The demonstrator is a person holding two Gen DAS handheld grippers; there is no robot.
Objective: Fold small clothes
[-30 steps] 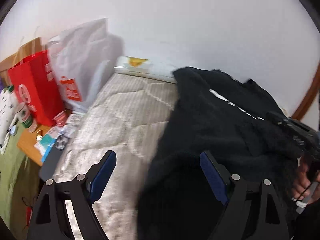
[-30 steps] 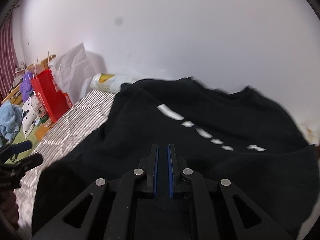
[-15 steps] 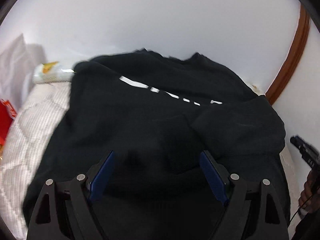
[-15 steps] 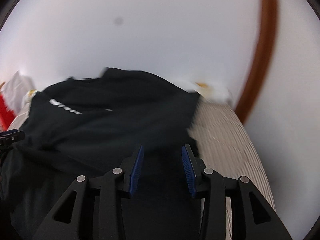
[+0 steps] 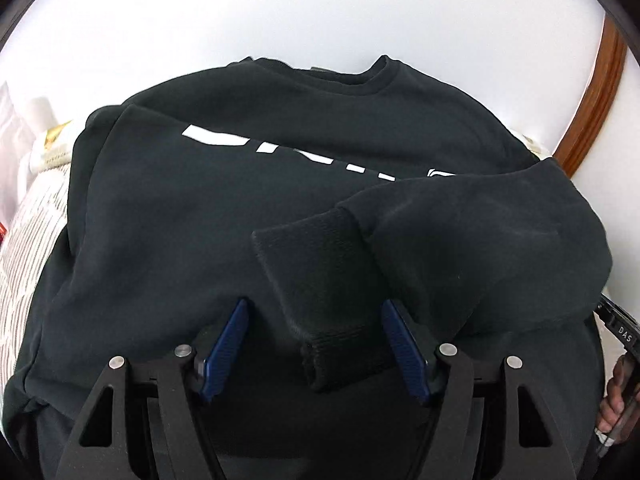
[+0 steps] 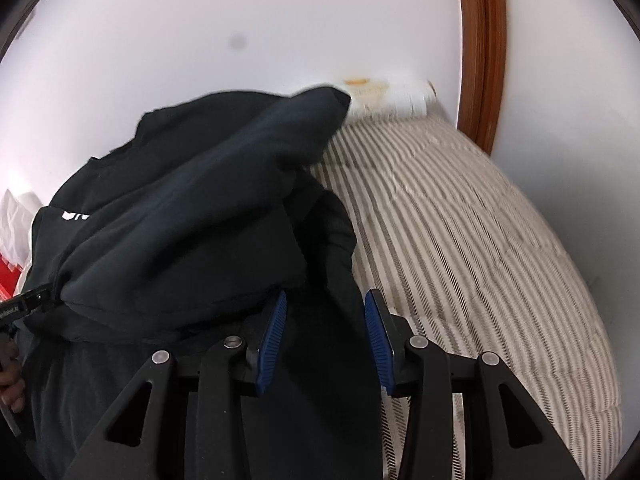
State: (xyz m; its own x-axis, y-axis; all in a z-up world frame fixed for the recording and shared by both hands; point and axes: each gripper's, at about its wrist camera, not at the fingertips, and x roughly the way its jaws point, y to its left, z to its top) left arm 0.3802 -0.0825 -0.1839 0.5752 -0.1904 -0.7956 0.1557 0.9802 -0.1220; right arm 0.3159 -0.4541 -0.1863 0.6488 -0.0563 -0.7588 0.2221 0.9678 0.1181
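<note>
A white wall fills the top of my left view, with a wood frame (image 5: 596, 92) curving down its right side. Below it a striped mattress (image 5: 28, 240) carries the black sweatshirt (image 5: 192, 216), spread front up with white lettering (image 5: 224, 138) across the chest. One sleeve is folded over the body, and its ribbed cuff (image 5: 320, 280) reaches toward me, lying between the fingers of my left gripper (image 5: 314, 348). The jaws have just been closing, but the blue pads stand apart and do not press the cuff. At the right edge I see a hand (image 5: 616, 408) on the other handle

In my right view, the same wall and frame (image 6: 482, 52) stand behind bare mattress (image 6: 480, 248) on the right. The sweatshirt (image 6: 180, 232) lies heaped on the left. A fold of it runs between the fingers of my right gripper (image 6: 325, 340), whose jaws stand apart, not pinching the cloth
</note>
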